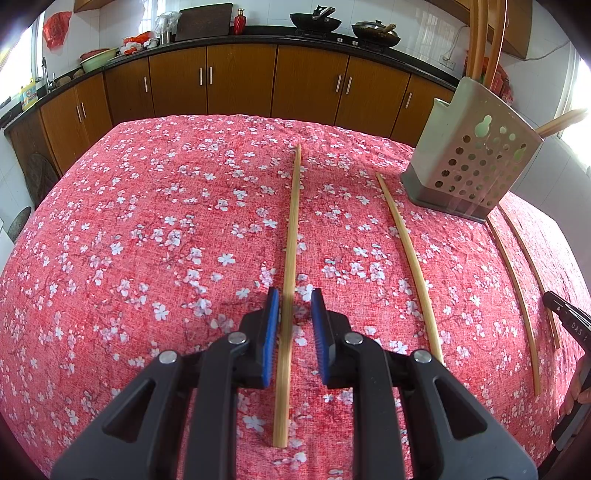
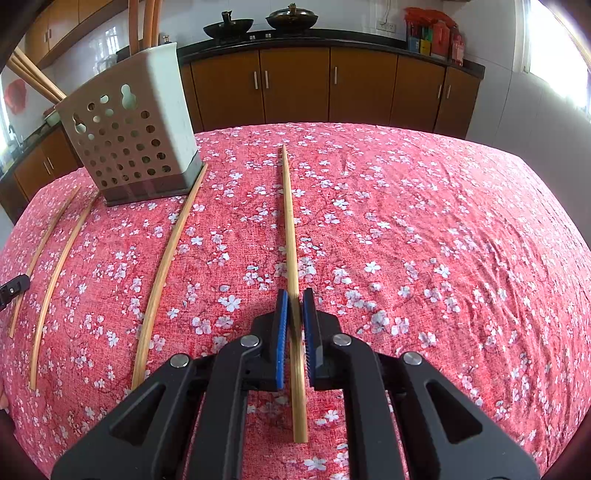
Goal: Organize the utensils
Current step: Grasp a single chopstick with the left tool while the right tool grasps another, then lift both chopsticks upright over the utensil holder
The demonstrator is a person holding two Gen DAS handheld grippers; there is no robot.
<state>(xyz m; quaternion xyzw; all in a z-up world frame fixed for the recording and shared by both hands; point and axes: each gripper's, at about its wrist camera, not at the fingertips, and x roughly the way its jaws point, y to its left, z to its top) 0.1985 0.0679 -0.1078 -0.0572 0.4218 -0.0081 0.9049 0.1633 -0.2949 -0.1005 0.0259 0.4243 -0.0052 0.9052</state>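
Note:
Four loose bamboo chopsticks lie on the red flowered tablecloth [image 1: 147,221]. In the left wrist view one chopstick [image 1: 291,229] runs between the blue pads of my left gripper [image 1: 294,295]; the jaws stand a little apart, with a gap at the right pad. My right gripper [image 2: 295,295] is shut on another chopstick [image 2: 290,221], its pads pressed to both sides. The grey perforated utensil holder [image 1: 469,158] [image 2: 133,140] stands at the back between the two grippers, with several chopsticks [image 2: 147,22] upright in it.
Another chopstick [image 1: 410,258] [image 2: 166,266] lies between the two grippers, and one more [image 1: 513,295] beside it. The right gripper's tip [image 1: 569,317] shows at the left view's right edge. Brown cabinets [image 1: 240,81] and a counter with woks [image 1: 314,22] stand behind the table.

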